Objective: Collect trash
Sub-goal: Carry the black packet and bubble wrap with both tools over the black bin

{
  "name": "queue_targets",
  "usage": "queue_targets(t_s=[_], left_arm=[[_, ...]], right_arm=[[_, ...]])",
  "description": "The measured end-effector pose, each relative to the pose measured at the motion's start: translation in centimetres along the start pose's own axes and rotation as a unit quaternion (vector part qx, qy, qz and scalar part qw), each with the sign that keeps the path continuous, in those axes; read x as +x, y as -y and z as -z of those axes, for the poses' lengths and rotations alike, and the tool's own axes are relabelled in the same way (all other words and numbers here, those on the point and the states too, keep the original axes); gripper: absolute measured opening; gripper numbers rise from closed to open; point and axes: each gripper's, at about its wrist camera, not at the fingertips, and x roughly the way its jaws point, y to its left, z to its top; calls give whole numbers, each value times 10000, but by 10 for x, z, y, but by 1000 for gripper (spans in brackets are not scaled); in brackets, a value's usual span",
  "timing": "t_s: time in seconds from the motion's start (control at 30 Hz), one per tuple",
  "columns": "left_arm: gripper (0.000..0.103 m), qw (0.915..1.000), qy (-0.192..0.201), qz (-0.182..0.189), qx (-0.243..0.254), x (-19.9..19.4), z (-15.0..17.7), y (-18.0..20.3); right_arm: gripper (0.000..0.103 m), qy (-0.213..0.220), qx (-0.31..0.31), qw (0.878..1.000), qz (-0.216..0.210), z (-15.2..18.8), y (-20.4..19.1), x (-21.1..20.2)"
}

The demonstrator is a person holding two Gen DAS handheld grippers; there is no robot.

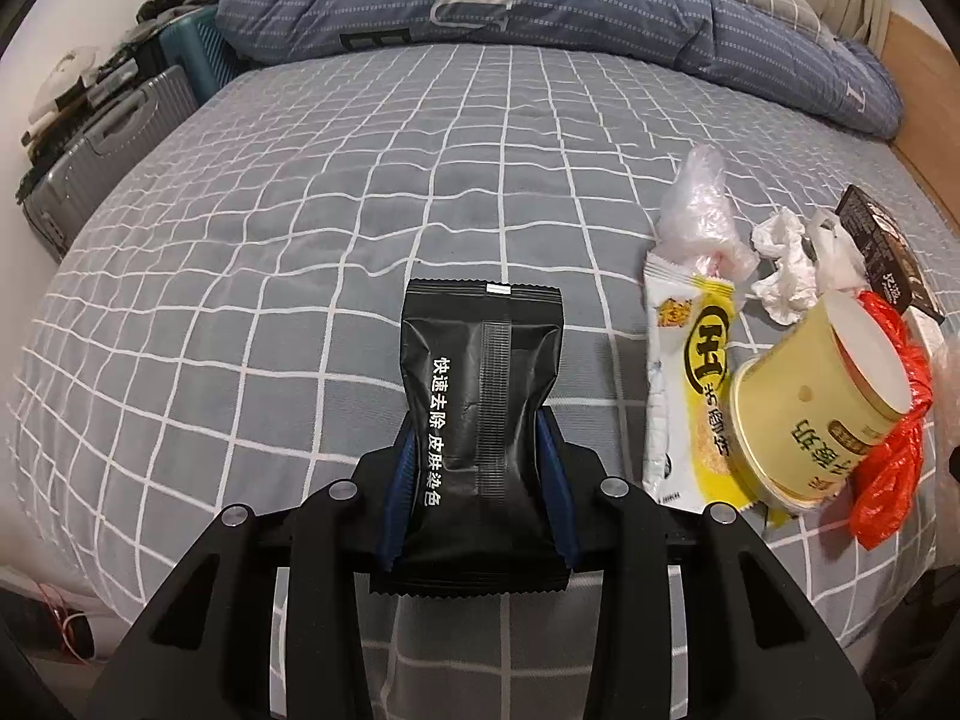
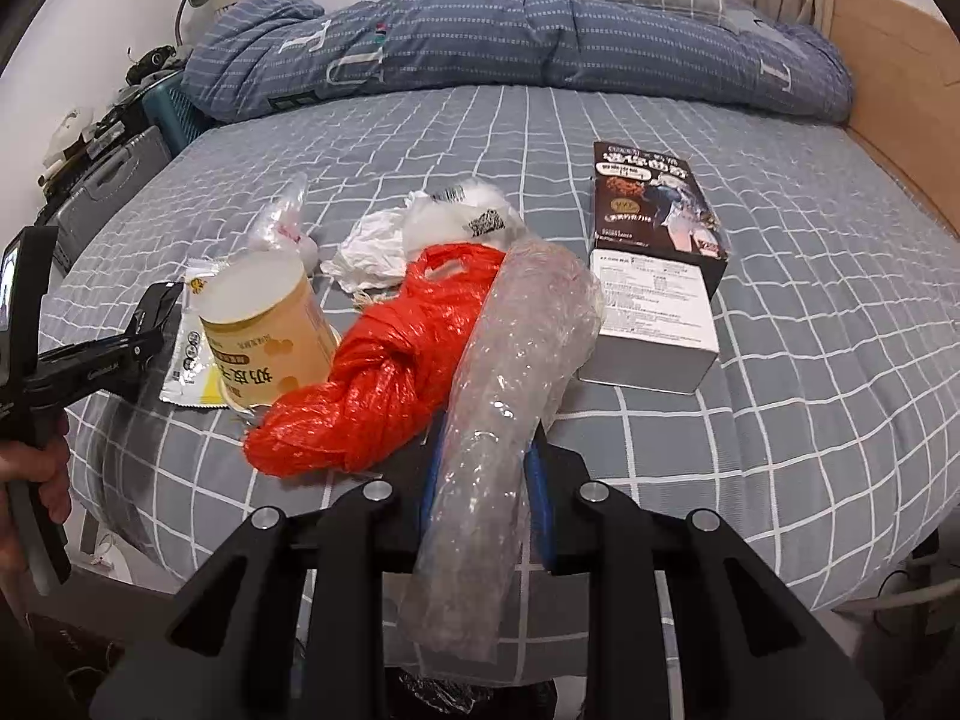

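My left gripper is shut on a black sachet with white Chinese text and holds it above the bed. My right gripper is shut on a roll of clear bubble wrap. The trash pile lies on the grey checked bed: a yellow paper cup on its side, a red plastic bag, a yellow-white snack wrapper, crumpled white tissue, a clear plastic bag and a dark box. The left gripper also shows at the left edge of the right wrist view.
A folded blue quilt lies across the far side of the bed. Suitcases with clutter on top stand left of the bed. A wooden bed frame runs along the right.
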Motion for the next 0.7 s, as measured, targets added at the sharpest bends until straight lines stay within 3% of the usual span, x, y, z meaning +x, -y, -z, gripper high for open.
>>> queue_targets(t_s=[0.7], left_arm=[[37, 9993, 252, 206, -155, -57, 36, 7]], right_arm=[[23, 319, 56, 9992, -235, 9, 5, -41]])
